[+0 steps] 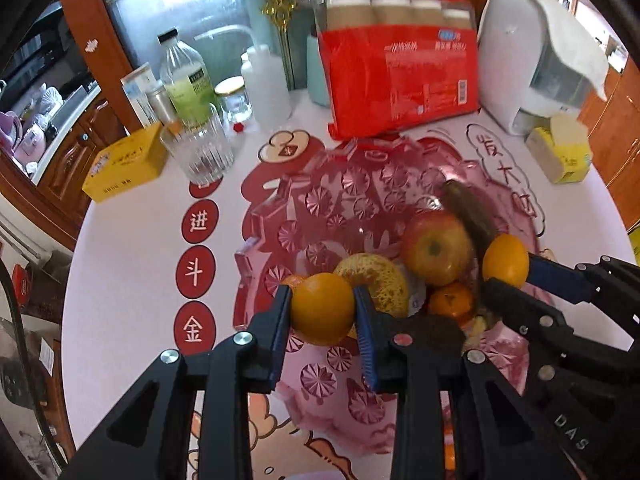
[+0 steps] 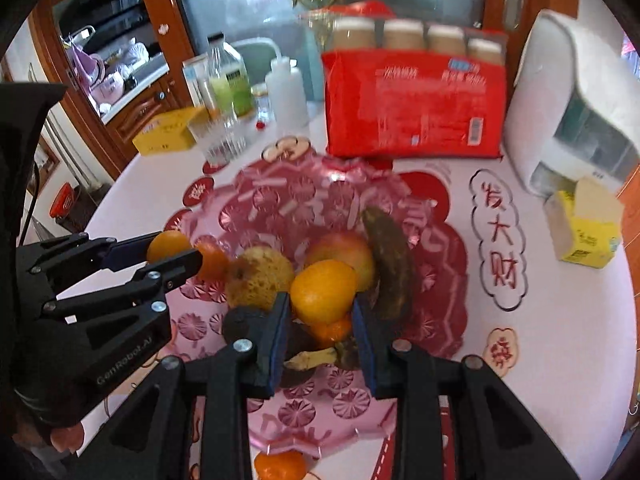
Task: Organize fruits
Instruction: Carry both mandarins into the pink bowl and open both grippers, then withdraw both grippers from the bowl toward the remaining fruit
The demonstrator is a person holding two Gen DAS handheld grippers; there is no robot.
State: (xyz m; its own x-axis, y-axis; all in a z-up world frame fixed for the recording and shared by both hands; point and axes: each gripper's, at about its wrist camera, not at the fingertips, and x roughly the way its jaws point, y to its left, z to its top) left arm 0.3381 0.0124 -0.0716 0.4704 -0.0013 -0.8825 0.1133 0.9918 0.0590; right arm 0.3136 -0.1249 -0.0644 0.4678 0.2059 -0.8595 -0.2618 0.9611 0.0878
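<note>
Two grippers, each clamped on an orange: left gripper point(image 1: 323, 308) and right gripper point(image 2: 322, 304), both lower centre over the pink fruit tray point(image 1: 280, 200).

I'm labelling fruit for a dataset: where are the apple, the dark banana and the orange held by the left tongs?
apple point(image 1: 436, 254), left wrist view, middle of its red-yellow face.
dark banana point(image 2: 390, 260), right wrist view, mid-length of its skin.
orange point(image 1: 322, 308), left wrist view, centre of its peel.

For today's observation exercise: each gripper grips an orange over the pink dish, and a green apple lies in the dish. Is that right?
One slip: the apple is red, not green, as the left wrist view shows. Otherwise correct: the left gripper and the right gripper each grip an orange over the pink dish.
</note>
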